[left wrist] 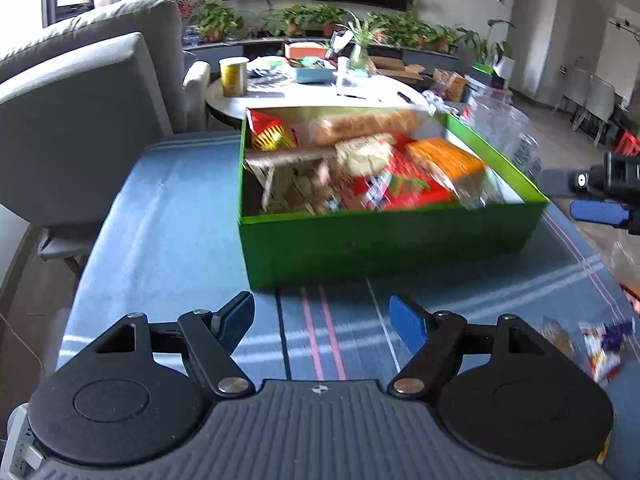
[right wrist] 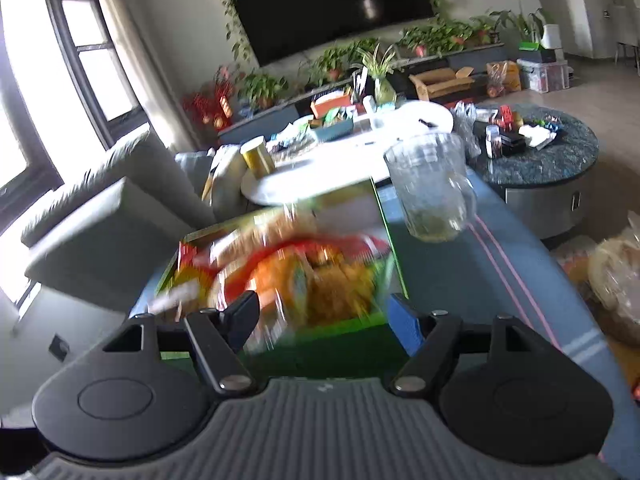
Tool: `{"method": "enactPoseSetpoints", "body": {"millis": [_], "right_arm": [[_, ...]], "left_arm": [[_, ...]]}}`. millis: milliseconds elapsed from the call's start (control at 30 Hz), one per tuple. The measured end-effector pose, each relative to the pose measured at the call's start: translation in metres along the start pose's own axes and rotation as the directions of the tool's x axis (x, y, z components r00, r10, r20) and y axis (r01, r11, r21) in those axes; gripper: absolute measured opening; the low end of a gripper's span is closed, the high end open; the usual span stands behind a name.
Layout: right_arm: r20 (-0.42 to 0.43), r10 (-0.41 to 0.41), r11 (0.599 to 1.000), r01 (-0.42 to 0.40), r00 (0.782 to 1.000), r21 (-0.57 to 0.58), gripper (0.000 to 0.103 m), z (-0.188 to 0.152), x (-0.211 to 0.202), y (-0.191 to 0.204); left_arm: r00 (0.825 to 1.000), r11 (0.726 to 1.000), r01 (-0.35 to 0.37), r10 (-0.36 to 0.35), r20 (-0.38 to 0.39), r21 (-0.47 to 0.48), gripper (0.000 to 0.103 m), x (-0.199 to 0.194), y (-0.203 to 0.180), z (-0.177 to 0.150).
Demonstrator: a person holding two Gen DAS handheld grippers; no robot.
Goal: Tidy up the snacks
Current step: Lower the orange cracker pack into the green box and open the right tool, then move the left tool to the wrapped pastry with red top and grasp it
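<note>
The left hand-held gripper (left wrist: 322,322) hung nearest the lens, its jaws spread apart with nothing between them, over the blue striped tabletop (left wrist: 168,216). Just beyond, toward twelve o'clock, sat an open green box (left wrist: 384,240) packed with snacks. A bread loaf (left wrist: 362,125) lay along the box's far wall, its long axis running nine to three o'clock. An orange packet (left wrist: 446,160) and a red packet (left wrist: 400,190) lay in front of it. The right hand-held gripper (right wrist: 324,316) hovered above the box's near wall, jaws apart and empty. A clear glass mug (right wrist: 430,188) stood upright at one o'clock in its view.
</note>
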State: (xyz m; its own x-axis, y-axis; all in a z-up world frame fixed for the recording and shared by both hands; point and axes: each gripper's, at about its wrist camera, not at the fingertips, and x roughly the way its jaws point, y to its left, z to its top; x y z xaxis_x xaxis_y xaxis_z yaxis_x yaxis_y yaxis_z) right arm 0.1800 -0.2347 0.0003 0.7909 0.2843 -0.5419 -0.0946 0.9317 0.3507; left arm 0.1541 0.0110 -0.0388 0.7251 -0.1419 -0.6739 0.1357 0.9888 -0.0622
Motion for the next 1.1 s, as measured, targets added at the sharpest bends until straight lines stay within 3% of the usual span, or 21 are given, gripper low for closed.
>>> {"method": "enactPoseSetpoints", "body": {"millis": [233,533,733,1000,1100], "right_arm": [[-0.073,0.011,0.999,-0.015,0.997,-0.043,0.069,-0.027,-0.015,-0.017],[-0.060,0.020,1.000,-0.020,0.998,-0.009,0.071,-0.036,-0.030,-0.028],[-0.048,0.040,0.999,-0.040,0.998,0.007,0.071,-0.039,-0.039,-0.029],[-0.039,0.057,0.998,-0.056,0.998,0.035,0.072,-0.041,-0.049,-0.029],[-0.034,0.055,0.998,-0.053,0.998,0.043,0.072,-0.040,-0.051,-0.031]], "left_arm": [[0.995,0.994,0.085,-0.081,-0.051,0.073,0.074,-0.026,-0.009,-0.031],[0.985,0.964,0.165,-0.149,-0.089,0.210,0.075,-0.069,-0.029,-0.072],[0.982,0.890,0.188,-0.160,-0.100,0.416,0.075,-0.078,-0.066,-0.098],[0.992,0.775,0.116,-0.123,-0.032,0.621,0.075,-0.056,-0.114,-0.103],[0.986,0.764,0.155,-0.160,-0.048,0.626,0.075,-0.046,-0.121,-0.094]]}}
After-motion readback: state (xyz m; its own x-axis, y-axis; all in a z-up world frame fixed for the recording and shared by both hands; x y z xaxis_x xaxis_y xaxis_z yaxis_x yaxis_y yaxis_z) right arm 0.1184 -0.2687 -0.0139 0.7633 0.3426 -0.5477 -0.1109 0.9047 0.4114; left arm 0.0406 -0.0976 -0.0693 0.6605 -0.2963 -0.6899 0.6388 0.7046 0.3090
